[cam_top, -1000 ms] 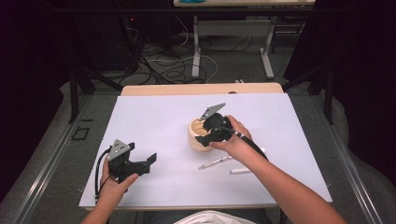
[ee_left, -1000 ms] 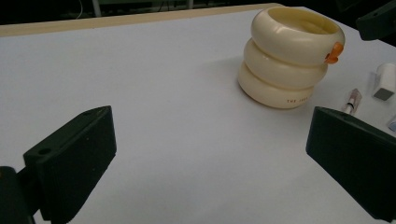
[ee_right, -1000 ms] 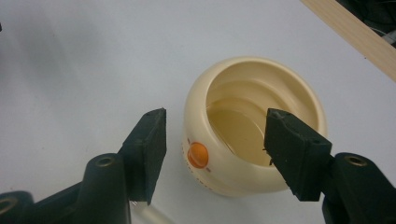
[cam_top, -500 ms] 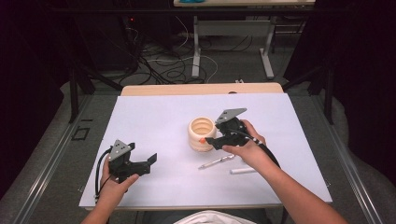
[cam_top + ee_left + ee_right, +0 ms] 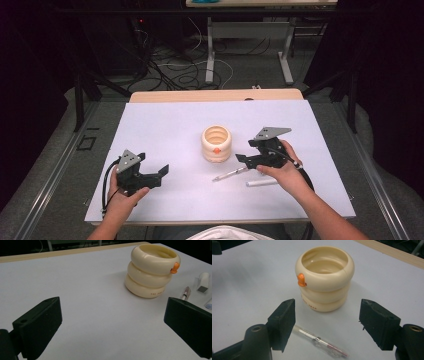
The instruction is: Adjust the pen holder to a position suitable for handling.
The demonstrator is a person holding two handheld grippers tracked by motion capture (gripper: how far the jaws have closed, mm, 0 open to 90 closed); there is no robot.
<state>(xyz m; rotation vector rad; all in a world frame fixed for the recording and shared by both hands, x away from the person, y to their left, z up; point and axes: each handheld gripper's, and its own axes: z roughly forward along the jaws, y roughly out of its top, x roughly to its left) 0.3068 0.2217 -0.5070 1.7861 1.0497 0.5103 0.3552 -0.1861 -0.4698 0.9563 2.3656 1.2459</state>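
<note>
A cream pot [image 5: 216,144] built like three stacked rings, with a small orange knob, stands upright mid-table; it also appears ahead of the jaws as the pot [image 5: 151,272] and the pot [image 5: 325,277]. My right gripper [image 5: 246,152] is open just to its right, jaws apart and empty [image 5: 328,322]. A thin clear pen [image 5: 230,174] lies on the sheet under that gripper, the pen [image 5: 322,342] between its jaws. My left gripper [image 5: 154,168] rests open near the front left, its jaws [image 5: 112,325] wide apart and empty.
A white marker [image 5: 261,183] lies by the right hand, and a white capped item [image 5: 203,282] shows beyond the pen [image 5: 185,293]. The white sheet [image 5: 165,125] covers the wooden table [image 5: 215,95]. Cables and table legs sit on the floor behind.
My right gripper has pulled away from the pot, moving right and back toward the person, and stands open beside it. The pot stays upright. The left gripper has hardly moved.
</note>
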